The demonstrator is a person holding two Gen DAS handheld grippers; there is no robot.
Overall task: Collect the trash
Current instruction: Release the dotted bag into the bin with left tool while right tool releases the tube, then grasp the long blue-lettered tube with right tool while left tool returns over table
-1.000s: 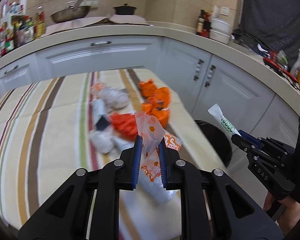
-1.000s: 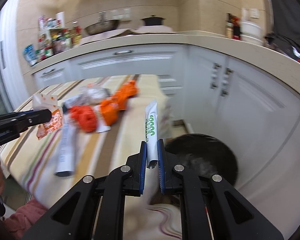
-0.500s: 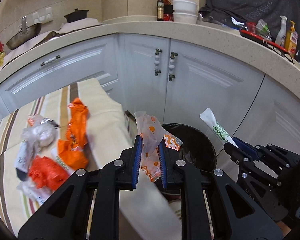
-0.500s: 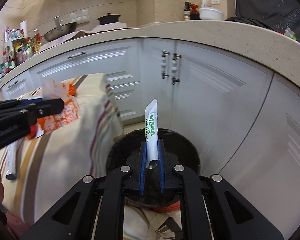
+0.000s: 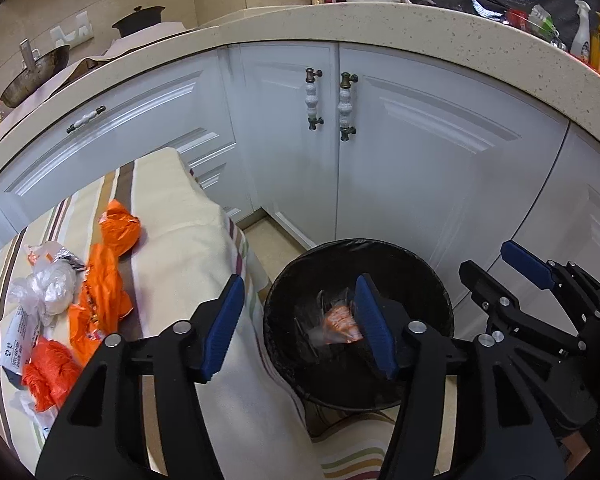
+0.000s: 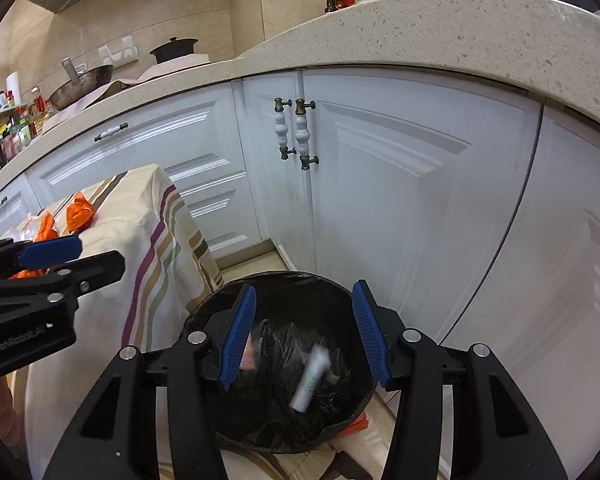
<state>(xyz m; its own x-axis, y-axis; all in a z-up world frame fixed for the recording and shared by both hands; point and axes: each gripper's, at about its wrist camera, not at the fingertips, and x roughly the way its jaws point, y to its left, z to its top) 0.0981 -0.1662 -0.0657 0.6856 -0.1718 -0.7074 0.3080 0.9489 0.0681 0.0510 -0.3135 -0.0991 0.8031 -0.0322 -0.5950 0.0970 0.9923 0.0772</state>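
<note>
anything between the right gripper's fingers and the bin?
Only the white tube, blurred, inside the bin below the right gripper. Its fingers hold nothing. Right wrist view.

The trash bin (image 5: pixel 440 292) is black, lined with glossy black plastic, and inside it lie an orange-and-clear wrapper (image 5: pixel 338 320) and a white tube (image 6: pixel 311 376) with green print. Beside the bin, the tablecloth (image 5: pixel 188 240) is cream with brown, green and maroon stripes (orange wrappers (image 5: pixel 108 276) on top). Both grippers are black with blue pads (image 6: pixel 238 336).
</note>
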